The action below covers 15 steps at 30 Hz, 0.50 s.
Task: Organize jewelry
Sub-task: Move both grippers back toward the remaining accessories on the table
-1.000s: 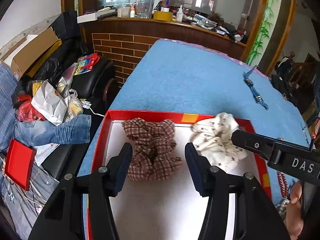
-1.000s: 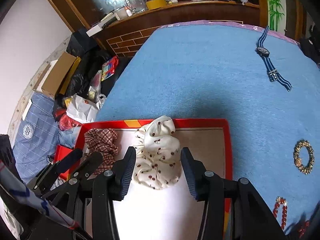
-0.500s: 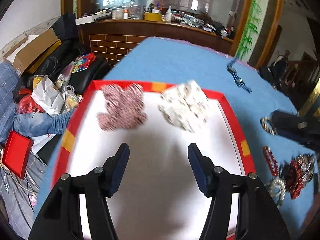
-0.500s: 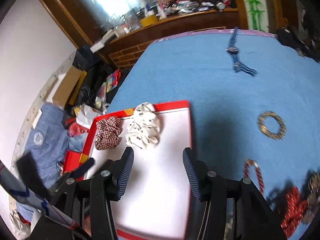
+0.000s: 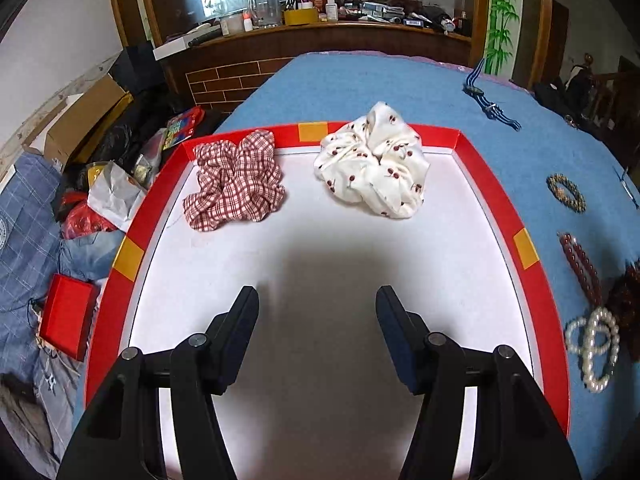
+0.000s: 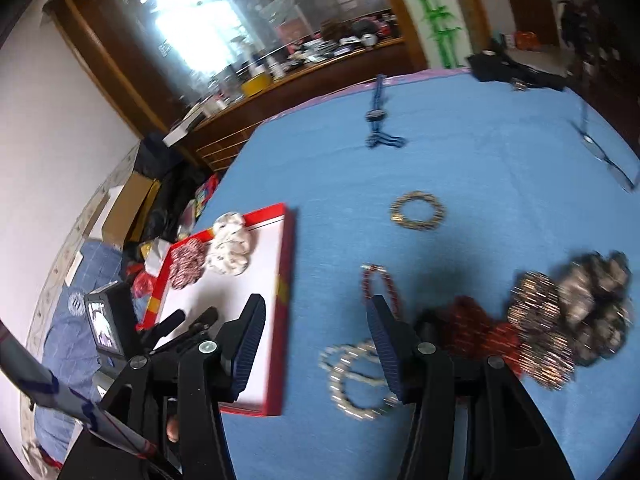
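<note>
Now, with both scrunchies (image 5: 372, 168) already in the tray (image 5: 500, 204), the right tool (image 6: 316, 328), half open and empty, should settle squarely over the pearl bracelet (image 6: 352, 380) on the table before closing, while the left tool (image 5: 316, 300) hangs empty, jaws apart, over the tray.

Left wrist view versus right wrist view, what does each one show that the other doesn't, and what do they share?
Only the left wrist view shows the small red box on the floor and the open left tongs over the tray's white floor.

Only the right wrist view shows the glittery scrunchies at the far right, the open right tongs above the blue cloth, and a small screen.

Both show the red tray with the plaid scrunchie and white scrunchie, the pearl bracelet, red bead bracelet, gold bracelet and blue watch.
</note>
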Tool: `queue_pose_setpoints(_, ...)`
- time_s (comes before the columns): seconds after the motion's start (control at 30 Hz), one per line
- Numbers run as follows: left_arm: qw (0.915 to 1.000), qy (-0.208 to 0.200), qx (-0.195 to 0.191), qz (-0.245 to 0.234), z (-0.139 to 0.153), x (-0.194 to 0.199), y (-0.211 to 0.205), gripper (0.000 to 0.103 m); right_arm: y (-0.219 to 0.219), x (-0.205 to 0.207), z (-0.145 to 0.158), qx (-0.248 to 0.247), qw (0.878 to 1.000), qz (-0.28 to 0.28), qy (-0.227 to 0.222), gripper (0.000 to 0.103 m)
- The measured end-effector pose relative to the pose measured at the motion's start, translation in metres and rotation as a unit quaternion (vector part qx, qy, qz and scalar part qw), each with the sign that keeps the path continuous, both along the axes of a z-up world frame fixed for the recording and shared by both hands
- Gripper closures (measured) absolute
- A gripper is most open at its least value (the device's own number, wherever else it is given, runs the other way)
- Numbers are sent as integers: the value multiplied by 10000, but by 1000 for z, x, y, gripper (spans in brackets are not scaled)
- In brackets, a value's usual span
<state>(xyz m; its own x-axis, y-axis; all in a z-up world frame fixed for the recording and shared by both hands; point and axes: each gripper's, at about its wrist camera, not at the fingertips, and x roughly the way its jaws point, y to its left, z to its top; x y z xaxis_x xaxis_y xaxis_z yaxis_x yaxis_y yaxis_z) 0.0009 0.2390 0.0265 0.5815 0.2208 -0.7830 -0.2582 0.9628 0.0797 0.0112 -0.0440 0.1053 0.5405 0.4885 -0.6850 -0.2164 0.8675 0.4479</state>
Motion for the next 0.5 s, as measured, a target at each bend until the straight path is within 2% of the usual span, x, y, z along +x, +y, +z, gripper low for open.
queue_pose_setpoints(0.2,10000,-16,-6,7,2,-25,-9,42,-58,-18,-2,140,9990,-413,-12,46)
queue_pose_setpoints(0.33,9995,-298,59,-6,22,-43,-24,42,-93,-30,-5,153,9973,-712,-27,46)
queue_pose_setpoints(0.5,9966,-567,-201,-562,48,-59,-62,34,-133,-46,-13,53,9934,-1148,-28,46)
